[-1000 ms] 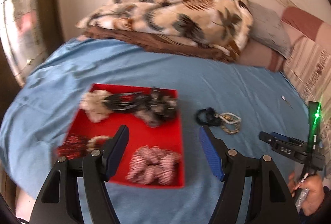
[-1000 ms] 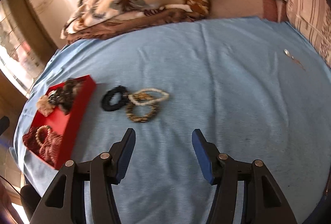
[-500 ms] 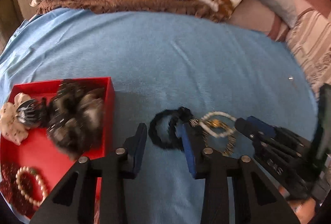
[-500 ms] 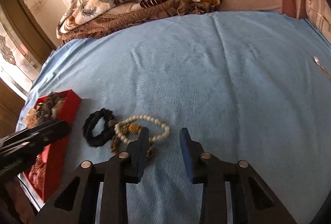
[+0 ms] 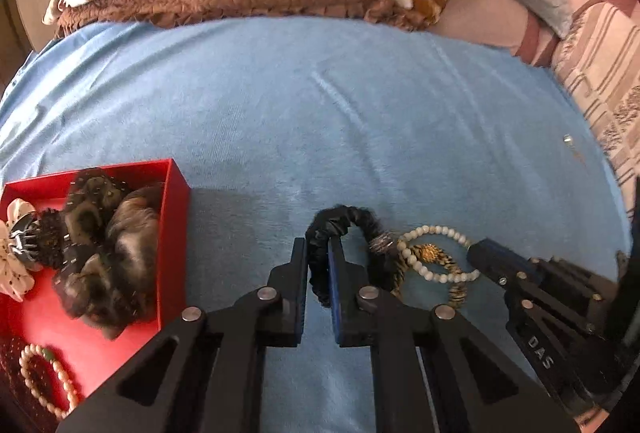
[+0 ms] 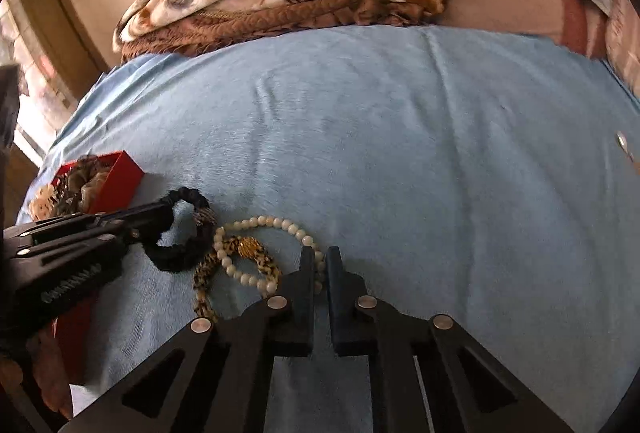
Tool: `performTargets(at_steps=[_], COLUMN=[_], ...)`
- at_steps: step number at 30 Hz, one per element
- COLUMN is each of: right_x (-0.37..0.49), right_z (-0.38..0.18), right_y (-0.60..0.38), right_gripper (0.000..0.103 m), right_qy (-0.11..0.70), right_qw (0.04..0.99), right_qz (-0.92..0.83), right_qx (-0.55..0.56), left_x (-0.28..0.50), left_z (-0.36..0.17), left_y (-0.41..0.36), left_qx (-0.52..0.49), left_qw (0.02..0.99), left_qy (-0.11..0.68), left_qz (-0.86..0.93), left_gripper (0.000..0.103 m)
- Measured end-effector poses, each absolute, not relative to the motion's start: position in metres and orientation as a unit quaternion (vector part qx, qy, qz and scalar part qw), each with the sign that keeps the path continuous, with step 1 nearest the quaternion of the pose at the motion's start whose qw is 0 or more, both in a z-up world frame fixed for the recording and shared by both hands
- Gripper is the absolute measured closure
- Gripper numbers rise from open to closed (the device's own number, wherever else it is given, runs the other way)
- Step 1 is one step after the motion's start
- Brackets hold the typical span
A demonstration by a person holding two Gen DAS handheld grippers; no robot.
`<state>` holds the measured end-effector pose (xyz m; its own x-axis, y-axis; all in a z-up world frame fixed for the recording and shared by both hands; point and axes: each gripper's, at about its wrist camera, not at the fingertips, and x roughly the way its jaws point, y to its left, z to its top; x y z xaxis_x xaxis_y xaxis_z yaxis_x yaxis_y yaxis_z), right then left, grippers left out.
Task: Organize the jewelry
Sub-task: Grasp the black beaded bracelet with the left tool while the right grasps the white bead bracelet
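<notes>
The left claw (image 5: 318, 253) is clenched on the black scrunchie (image 5: 344, 219) right of the red tray (image 5: 176, 217); the right claw (image 6: 319, 265) pinches the pearl bracelet (image 6: 264, 223) beyond it.

A second ago both tongs stood wide open above the bed, the left over the red box (image 5: 176, 189) and the right short of the loose jewelry. Since then both have dropped and closed in. The left tongs (image 5: 318, 253) have swung off the box to the right and now pinch the black scrunchie (image 5: 348, 219) between narrowed jaws. The right tongs (image 6: 319, 265) have advanced and narrowed to a slim gap at the near edge of the pearl bracelet (image 6: 276, 223), whose beads sit between the tips.
</notes>
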<state>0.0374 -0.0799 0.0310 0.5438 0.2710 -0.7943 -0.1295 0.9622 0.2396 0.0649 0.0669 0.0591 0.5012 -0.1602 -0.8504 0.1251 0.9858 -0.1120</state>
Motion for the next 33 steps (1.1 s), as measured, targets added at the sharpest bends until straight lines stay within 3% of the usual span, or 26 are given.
performTargets(at_steps=[9, 12, 23, 27, 33], right_x=[-0.038, -0.067, -0.124, -0.122, -0.113], right_z=[0.042, 0.043, 0.034, 0.034, 0.033], right_y=[-0.134, -0.146, -0.156, -0.154, -0.142], right_gripper=[0.097, 0.097, 0.095, 0.082, 0.071], right_qy=[0.462, 0.463, 0.465, 0.46, 0.454], right_qw=[0.876, 0.874, 0.876, 0.879, 0.885], right_qz=[0.089, 0.09, 0.076, 0.074, 0.073], right_qx=[0.108, 0.118, 0.101, 0.098, 0.071], left_x=[-0.008, -0.035, -0.073, -0.071, -0.069], left_z=[0.1, 0.087, 0.045, 0.036, 0.034], left_y=[0.07, 0.069, 0.07, 0.076, 0.074], left_qx=[-0.072, -0.093, -0.015, -0.029, -0.029], left_qw=[0.864, 0.84, 0.842, 0.839, 0.844], left_qy=[0.471, 0.493, 0.519, 0.525, 0.517], left_qz=[-0.163, -0.207, -0.149, -0.137, -0.138], left_gripper=[0.094, 0.094, 0.093, 0.086, 0.076])
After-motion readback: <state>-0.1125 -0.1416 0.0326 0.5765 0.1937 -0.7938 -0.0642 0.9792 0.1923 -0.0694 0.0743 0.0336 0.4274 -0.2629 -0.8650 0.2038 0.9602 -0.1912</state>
